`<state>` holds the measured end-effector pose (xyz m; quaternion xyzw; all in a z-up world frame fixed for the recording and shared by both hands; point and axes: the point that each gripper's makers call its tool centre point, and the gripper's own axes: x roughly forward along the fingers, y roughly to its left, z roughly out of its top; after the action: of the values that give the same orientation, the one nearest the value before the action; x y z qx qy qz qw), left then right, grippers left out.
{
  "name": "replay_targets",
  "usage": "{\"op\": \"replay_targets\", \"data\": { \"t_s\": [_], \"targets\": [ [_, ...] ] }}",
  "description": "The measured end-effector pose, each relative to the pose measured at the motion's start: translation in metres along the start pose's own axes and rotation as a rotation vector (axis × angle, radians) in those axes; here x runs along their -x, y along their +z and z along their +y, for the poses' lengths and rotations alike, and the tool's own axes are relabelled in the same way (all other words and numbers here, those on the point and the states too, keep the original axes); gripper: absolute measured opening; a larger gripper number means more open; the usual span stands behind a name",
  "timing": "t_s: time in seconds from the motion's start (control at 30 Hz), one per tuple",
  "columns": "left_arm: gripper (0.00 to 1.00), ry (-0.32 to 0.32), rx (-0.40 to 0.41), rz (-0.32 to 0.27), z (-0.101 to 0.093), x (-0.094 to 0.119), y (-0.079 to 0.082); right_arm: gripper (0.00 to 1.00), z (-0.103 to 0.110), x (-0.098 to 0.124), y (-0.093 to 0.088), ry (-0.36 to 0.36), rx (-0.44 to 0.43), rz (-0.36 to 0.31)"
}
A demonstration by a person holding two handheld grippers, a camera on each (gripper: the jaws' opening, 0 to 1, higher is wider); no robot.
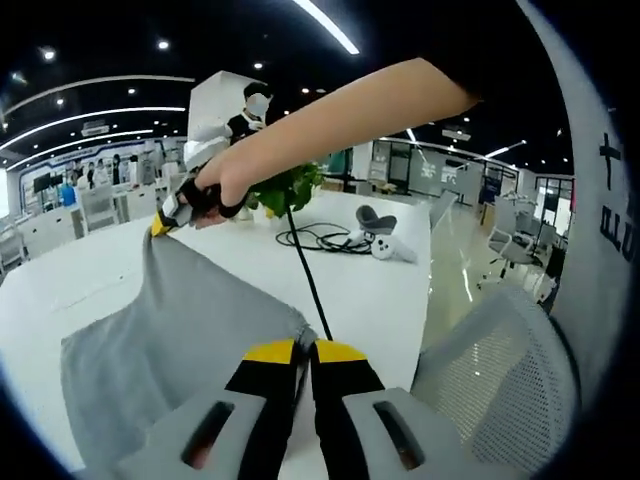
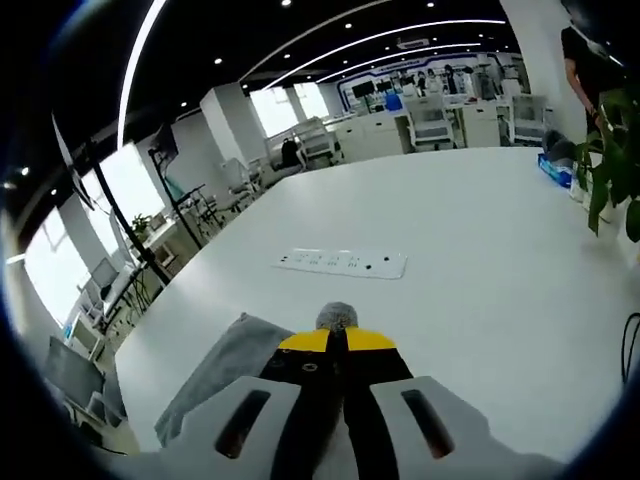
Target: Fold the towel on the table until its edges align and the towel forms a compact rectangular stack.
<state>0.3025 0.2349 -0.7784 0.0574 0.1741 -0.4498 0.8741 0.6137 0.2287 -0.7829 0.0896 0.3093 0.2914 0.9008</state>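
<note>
Hidden and cut-off parts of the fold

In the left gripper view the grey towel (image 1: pixel 170 340) runs out of the picture at the bottom, and its near corner vanishes between the closed fingers (image 1: pixel 270 385) of the left gripper (image 1: pixel 305 352). The far corner is masked by the right gripper (image 1: pixel 178 210) and the hand (image 1: pixel 225 185) around it. In the right gripper view, the towel's nipped edge sits hidden behind the fingers (image 2: pixel 310 375) of that gripper; the marks on the white strip (image 2: pixel 343 263) near the bench's middle are too small to tell.

We see our right claw (image 2: pixel 336 342) pinching the grey towel (image 2: pixel 225 365) above the white worktop (image 2: pixel 480 260), a power strip (image 2: pixel 342 263) lying beyond.
</note>
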Motion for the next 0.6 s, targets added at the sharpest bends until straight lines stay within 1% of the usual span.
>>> {"op": "replay_targets", "data": {
  "t_s": [0.07,0.17,0.3,0.43,0.6],
  "targets": [
    [0.05,0.025,0.03,-0.007,0.006,0.009,-0.001,0.01,0.007,-0.003,0.002,0.008,-0.023,-0.003],
    [0.05,0.052,0.05,-0.012,0.012,0.02,-0.003,0.01,0.019,-0.008,0.005,0.021,-0.061,-0.006],
    [0.04,0.09,0.082,-0.006,0.021,0.036,-0.008,0.01,0.033,-0.014,0.008,0.029,-0.074,-0.006],
    [0.04,0.138,0.131,-0.012,0.031,0.051,-0.01,0.01,0.048,-0.022,0.013,0.043,-0.106,-0.014],
    [0.03,0.182,0.19,-0.017,0.043,0.068,-0.017,0.01,0.076,-0.027,0.014,0.051,-0.105,-0.016]
  ]
}}
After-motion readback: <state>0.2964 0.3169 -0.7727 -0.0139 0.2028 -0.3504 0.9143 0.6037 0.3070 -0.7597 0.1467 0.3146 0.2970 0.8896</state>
